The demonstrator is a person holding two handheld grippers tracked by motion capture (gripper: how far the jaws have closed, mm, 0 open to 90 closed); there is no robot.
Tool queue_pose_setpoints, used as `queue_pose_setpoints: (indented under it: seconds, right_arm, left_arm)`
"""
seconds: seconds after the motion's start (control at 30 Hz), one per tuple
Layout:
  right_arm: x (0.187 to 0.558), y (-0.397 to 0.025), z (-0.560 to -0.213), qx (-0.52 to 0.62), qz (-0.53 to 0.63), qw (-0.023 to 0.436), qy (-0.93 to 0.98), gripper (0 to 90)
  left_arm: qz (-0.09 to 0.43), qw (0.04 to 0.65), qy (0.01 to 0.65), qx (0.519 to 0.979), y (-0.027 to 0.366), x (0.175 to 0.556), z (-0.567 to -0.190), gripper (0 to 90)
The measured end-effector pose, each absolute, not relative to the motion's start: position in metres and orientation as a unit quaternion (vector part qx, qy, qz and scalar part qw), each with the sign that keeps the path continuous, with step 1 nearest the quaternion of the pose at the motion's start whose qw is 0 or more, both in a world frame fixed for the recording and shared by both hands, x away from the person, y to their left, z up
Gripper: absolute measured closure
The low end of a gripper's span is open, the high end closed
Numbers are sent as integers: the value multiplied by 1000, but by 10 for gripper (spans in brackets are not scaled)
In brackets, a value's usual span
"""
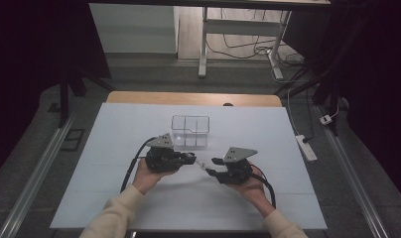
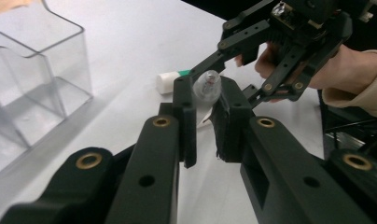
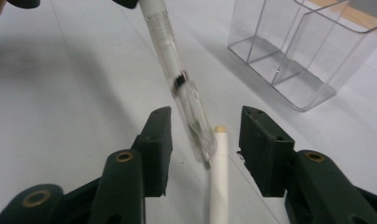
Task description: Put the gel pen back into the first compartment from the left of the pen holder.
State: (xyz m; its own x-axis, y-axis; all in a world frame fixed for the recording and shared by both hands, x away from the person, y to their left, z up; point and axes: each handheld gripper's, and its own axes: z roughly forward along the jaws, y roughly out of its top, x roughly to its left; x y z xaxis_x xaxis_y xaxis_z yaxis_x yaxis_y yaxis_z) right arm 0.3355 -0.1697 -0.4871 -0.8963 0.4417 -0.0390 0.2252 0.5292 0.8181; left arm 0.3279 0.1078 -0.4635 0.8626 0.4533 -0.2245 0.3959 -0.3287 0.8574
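High view: the left gripper (image 1: 191, 158) and right gripper (image 1: 214, 167) meet just in front of the clear organizer (image 1: 190, 131), mid-table (image 1: 114, 148), open surface all around. Left jaws clamp a clear pen (image 2: 207, 85); right jaws gape around its tip, beside a white pen (image 3: 219, 177).

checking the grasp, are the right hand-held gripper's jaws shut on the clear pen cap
No: in the right gripper view the right hand-held gripper has its jaws spread wide, with gaps either side of the clear plastic pen cap.
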Motion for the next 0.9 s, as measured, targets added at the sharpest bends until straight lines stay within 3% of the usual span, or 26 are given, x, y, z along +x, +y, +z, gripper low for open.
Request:
queue_pose_setpoints:
  seconds: [0.13,0.9]
  right_arm:
    - [337,-177,-485,204,451,122,860,499]
    - [323,-245,-487,262,452,156,838,396]
  left_arm:
    - [56,506,272,816,116,325,-455,797]
    - [82,509,290,806,136,325,-442,797]
